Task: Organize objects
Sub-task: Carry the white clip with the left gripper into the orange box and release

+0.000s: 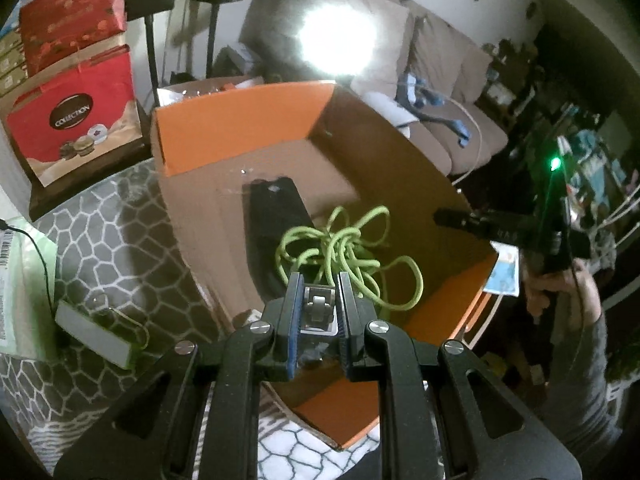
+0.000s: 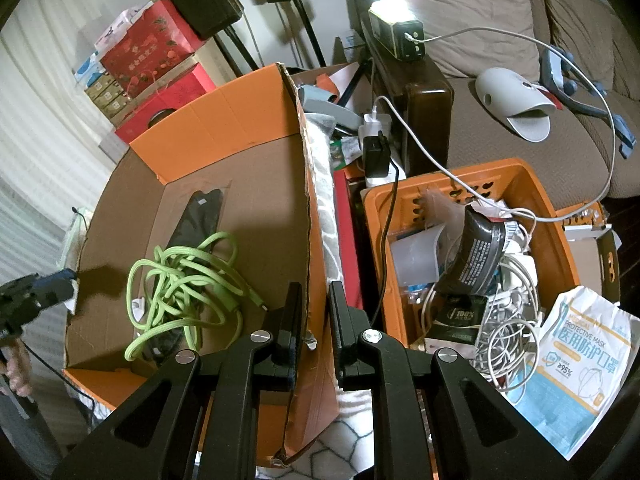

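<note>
An open orange cardboard box (image 1: 240,128) (image 2: 224,120) holds a tangled green cord (image 1: 344,248) (image 2: 180,284) lying on a flat black sleeve (image 1: 272,216) (image 2: 200,216). My left gripper (image 1: 319,280) hovers over the box's near side, shut on a small silver metal clip (image 1: 318,308). My right gripper (image 2: 315,292) is open and empty, its fingers straddling the box's right wall (image 2: 310,216). An orange plastic crate (image 2: 472,184) to the right holds white cables (image 2: 508,328), a dark pouch (image 2: 476,248) and small packets.
A face-mask packet (image 2: 580,360) lies right of the crate. A lit lamp (image 2: 396,28) with a white cable stands on a dark case by the brown sofa (image 2: 520,120). Red gift boxes (image 1: 72,128) and a small grey box (image 1: 92,332) sit left on the patterned rug (image 1: 112,232).
</note>
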A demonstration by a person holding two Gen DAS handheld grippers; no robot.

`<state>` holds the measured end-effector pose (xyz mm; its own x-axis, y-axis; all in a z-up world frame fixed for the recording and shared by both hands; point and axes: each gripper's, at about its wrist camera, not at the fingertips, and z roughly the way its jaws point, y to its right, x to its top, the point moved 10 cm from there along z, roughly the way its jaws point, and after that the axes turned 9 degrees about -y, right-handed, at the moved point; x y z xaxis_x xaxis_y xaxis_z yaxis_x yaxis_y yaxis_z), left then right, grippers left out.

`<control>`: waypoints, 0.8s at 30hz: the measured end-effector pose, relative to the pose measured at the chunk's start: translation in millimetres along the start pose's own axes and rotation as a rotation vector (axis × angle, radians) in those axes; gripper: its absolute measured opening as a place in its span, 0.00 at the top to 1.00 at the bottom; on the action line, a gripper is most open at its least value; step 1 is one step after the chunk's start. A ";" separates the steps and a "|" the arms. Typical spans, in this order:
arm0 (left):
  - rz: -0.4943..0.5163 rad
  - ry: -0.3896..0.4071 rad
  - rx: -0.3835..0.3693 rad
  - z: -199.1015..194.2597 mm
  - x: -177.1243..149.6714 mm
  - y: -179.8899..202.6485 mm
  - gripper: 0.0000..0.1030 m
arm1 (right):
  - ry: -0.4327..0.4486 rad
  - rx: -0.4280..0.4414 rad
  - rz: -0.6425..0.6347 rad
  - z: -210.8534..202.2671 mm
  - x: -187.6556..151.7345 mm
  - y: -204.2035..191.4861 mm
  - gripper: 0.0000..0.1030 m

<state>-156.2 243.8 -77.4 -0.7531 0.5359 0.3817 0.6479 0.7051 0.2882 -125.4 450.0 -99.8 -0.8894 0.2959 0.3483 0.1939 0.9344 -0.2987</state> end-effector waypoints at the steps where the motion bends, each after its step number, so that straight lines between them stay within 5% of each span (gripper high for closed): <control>1: 0.002 -0.004 0.000 2.1 -1.0 0.8 0.86 | 0.000 0.000 0.000 -0.5 -0.7 1.3 0.89; 12: -0.005 -0.027 -0.008 15.0 -7.2 2.1 0.85 | 0.000 0.000 0.000 0.0 0.0 -0.4 0.89; 24: -0.068 0.045 -0.003 -16.0 -3.0 -19.4 0.49 | 0.000 0.000 0.000 0.0 0.0 -0.7 0.89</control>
<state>-164.7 221.1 -70.1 -0.7896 0.4653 0.4000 0.5956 0.7378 0.3175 -125.5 449.3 -99.6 -0.8895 0.2962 0.3480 0.1942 0.9344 -0.2988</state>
